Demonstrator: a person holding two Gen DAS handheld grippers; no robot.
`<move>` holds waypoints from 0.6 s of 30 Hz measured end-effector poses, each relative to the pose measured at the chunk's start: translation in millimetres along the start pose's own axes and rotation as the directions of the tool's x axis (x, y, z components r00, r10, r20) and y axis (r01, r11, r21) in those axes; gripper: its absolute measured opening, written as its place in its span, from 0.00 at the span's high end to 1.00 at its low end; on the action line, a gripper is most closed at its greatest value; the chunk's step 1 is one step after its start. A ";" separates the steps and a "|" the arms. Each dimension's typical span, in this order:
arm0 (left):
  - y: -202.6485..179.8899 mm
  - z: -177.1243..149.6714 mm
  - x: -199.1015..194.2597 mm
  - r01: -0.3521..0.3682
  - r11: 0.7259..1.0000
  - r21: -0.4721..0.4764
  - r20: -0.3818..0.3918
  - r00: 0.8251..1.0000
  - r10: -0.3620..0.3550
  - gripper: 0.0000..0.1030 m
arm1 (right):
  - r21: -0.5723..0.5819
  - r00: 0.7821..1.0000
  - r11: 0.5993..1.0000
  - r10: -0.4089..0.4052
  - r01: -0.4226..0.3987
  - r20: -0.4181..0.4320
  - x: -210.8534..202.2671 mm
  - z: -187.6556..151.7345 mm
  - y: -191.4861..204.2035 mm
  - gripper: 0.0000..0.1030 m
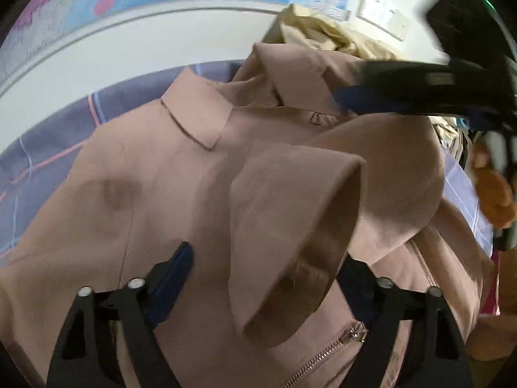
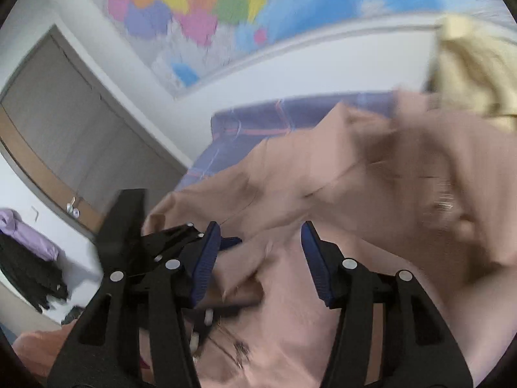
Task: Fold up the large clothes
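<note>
My left hand-held gripper (image 1: 268, 268) hangs over the pink jacket (image 1: 155, 194), jaws wide apart, and a folded-over sleeve (image 1: 290, 226) rises up between them — the pads aren't pressing on it. The jacket lies spread on the bed, on the purple plaid sheet (image 1: 48, 148), collar (image 1: 197, 116) towards the white wall. I can see the zipper (image 1: 336, 346) running down near my right-side finger. A cream garment (image 1: 323, 32) sits bunched past the collar.

My right hand-held gripper (image 2: 261, 255) stands apart too, blue pads (image 2: 206, 258) either side of a wrinkle of pink cloth, not clamped on it. In the left view that same gripper reaches in from the upper right, dark and blurred, by the jacket's shoulder. The right view is smeared with blur; the jacket (image 2: 355, 177) fills most of it, a map (image 2: 200, 6) on the wall behind, and a closed door (image 2: 71, 123) off to the left.
</note>
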State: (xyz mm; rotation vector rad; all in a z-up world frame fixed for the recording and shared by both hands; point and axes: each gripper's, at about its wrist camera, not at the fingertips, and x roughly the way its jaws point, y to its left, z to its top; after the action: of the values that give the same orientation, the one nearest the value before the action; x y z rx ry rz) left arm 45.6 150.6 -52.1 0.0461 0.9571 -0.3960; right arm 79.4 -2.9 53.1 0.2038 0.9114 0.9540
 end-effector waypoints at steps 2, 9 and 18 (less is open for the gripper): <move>6.4 -0.1 -0.5 0.010 1.000 -0.024 0.003 1.000 -0.010 0.40 | 0.000 0.996 0.998 -0.066 0.066 0.059 -37.9 -9.4 -12.4 0.49; 32.3 1.7 -14.4 0.042 0.994 -0.098 0.049 0.998 -0.038 0.89 | 0.184 0.940 0.943 -0.305 0.277 0.152 -126.7 -60.7 -98.8 0.39; 97.5 -0.7 -48.3 -0.074 0.950 -0.305 0.126 0.985 0.117 0.98 | 0.277 0.956 0.929 -0.279 0.245 0.092 -116.4 -104.3 -153.5 0.31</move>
State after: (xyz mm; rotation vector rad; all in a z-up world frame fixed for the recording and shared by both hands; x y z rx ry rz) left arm 54.4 256.1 -26.9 -0.2088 0.8602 -0.1585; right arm 66.6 -207.3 -24.7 0.3568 0.9167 0.5623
